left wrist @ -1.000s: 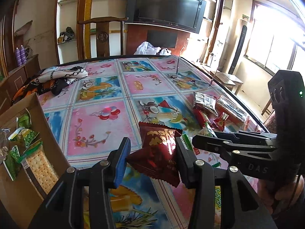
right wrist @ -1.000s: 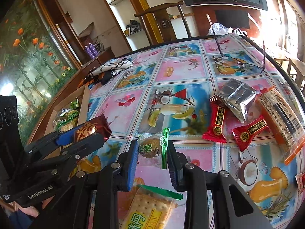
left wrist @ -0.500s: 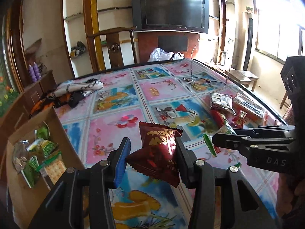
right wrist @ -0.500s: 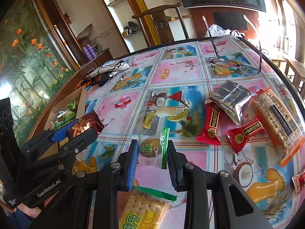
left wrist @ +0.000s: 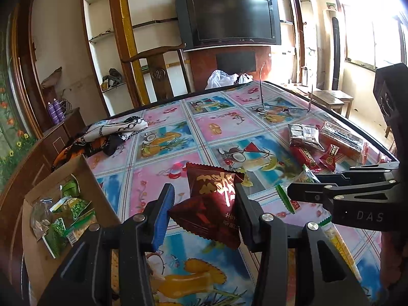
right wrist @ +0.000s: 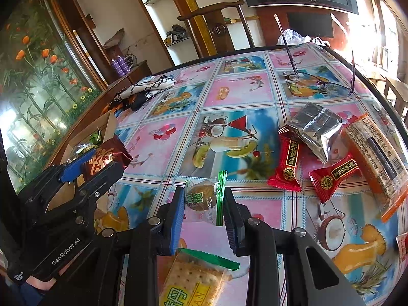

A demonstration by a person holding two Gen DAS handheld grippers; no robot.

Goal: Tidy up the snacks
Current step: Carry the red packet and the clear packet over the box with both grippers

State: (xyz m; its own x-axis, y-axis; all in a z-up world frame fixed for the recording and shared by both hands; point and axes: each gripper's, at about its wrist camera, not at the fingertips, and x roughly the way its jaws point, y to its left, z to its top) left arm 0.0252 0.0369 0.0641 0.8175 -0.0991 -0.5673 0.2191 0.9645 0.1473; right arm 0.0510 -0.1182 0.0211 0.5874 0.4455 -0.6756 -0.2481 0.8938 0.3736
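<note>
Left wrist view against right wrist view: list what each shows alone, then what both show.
Only the left wrist view shows the whole wall-mounted black television.

Only the right wrist view shows the yellow cracker packet with green end.

Both show the brown cardboard box, the crumpled silver foil packet, the left gripper shut on the dark red snack packet, and the right gripper shut on the clear green-edged biscuit packet.

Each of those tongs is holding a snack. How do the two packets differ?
The dark red packet in the left tongs is opaque foil with gold characters; the clear packet in the right tongs shows a round brown biscuit and has a green edge. The red one looks larger and puffier. Both are sealed and held above the table.
</note>
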